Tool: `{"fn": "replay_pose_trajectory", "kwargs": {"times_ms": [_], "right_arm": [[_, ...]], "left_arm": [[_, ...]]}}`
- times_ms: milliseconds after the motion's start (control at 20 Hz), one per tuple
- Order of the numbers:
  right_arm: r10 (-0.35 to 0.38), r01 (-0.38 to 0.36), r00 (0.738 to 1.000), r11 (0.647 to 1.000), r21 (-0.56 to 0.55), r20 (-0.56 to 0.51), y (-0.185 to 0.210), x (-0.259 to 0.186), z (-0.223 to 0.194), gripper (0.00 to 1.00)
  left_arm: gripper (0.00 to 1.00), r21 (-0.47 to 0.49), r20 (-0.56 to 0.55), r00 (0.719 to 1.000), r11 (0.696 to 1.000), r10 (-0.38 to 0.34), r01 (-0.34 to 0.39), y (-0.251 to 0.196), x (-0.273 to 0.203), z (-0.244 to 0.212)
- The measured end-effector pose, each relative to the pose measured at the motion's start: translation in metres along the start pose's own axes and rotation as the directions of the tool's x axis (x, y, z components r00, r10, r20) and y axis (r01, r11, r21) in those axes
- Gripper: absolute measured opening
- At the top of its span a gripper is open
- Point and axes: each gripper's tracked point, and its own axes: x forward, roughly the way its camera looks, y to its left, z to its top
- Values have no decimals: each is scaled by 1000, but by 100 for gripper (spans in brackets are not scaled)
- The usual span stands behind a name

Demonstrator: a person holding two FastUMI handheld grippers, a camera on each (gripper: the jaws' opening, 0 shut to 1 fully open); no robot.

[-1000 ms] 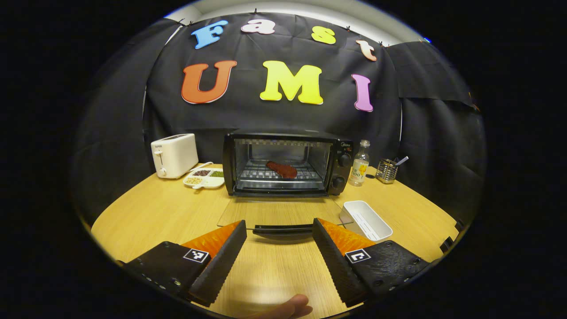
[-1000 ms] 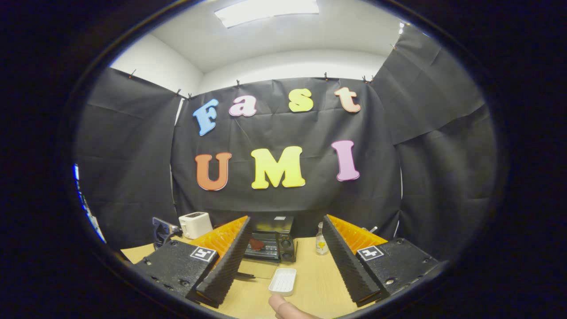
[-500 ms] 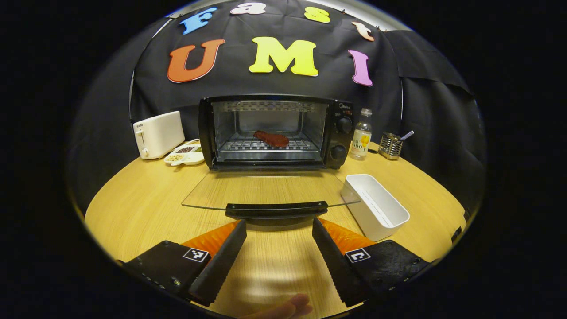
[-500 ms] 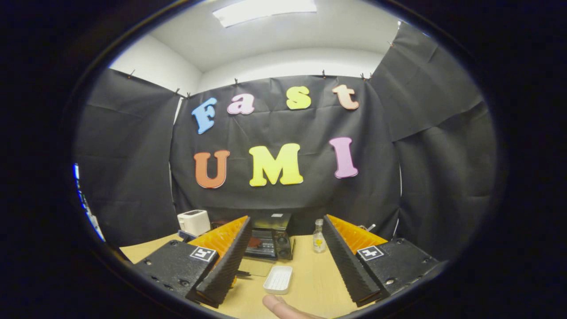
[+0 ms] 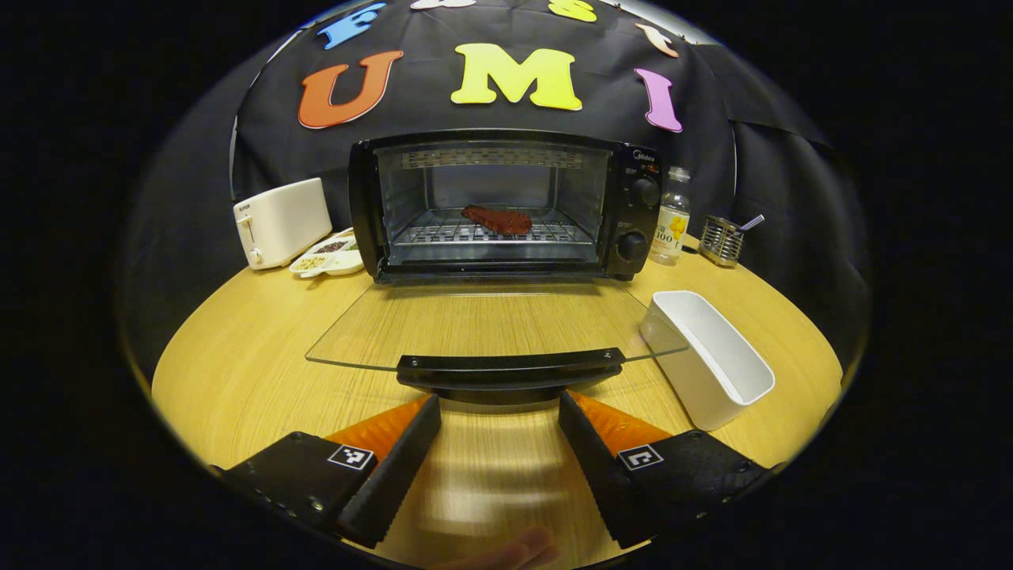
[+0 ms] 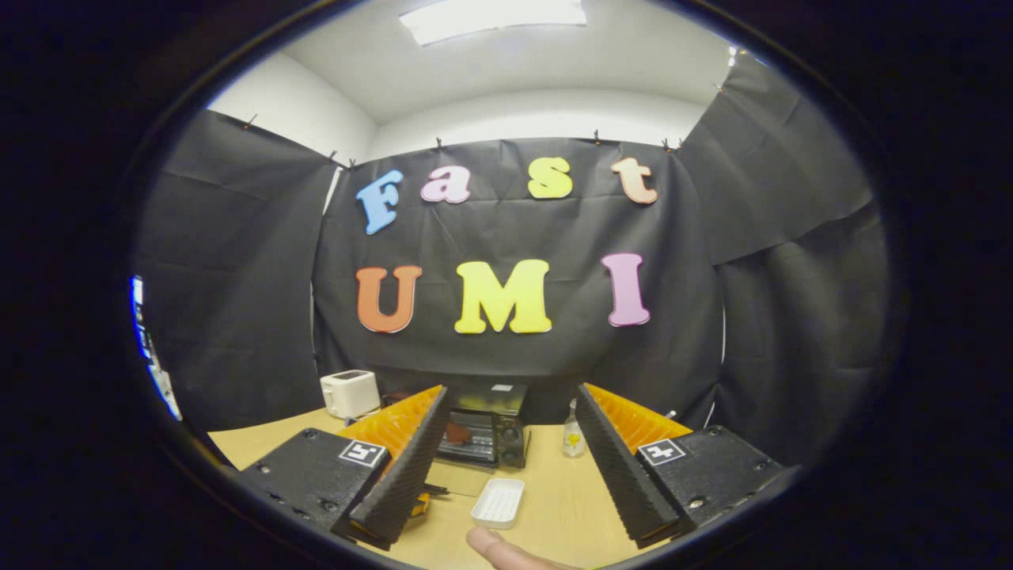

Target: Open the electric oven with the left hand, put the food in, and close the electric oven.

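Observation:
The black electric oven [image 5: 506,206] stands open at the back of the wooden table, its glass door [image 5: 491,328] lying flat toward me. A reddish-brown piece of food [image 5: 496,219] rests on the wire rack inside. The door's black handle [image 5: 509,369] is just ahead of my left gripper [image 5: 500,416], which is open and empty, close to the handle without touching it. In the right gripper view, my right gripper [image 6: 509,455] is held high and far back, open and empty, with the oven [image 6: 484,435] small between its fingers.
A white toaster [image 5: 281,222] and a divided dish of seeds [image 5: 328,260] sit left of the oven. A bottle [image 5: 671,226] and a wire utensil holder [image 5: 722,240] stand to its right. An empty white tray [image 5: 708,356] lies beside the door's right edge.
My left gripper has moved forward and lower toward the oven, so the door handle now lies just beyond its fingertips. The right gripper has barely shifted. The oven door stays open.

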Motion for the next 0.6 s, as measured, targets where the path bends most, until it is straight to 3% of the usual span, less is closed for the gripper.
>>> {"fn": "replay_pose_trajectory", "kwargs": {"times_ms": [50, 150, 200, 250, 350, 600], "right_arm": [[7, -7, 1000, 1000, 0, -3, 4, -1, 0, 96], [3, -3, 1000, 1000, -8, -6, 5, 0, -2, 100], [-4, 4, 1000, 1000, -13, -7, 5, 0, -3, 100], [-6, 6, 1000, 1000, -14, -8, 5, 1, -3, 100], [-5, 5, 1000, 1000, -11, -15, 7, 2, -5, 96], [-25, 25, 1000, 1000, -15, -12, 1, 0, -3, 100]], "left_arm": [[96, 5, -8, 1000, 1000, -3, 3, 1, 2, 0], [96, 15, -31, 1000, 1000, 3, -2, 2, 4, -3], [87, 29, -28, 1000, 1000, 8, -7, 2, 4, -2], [97, 36, -30, 999, 999, 13, -12, 2, 4, -3], [98, 37, -31, 999, 999, 14, -12, 2, 4, -3], [98, 38, -33, 999, 999, 12, -11, 2, 4, -2]]}}
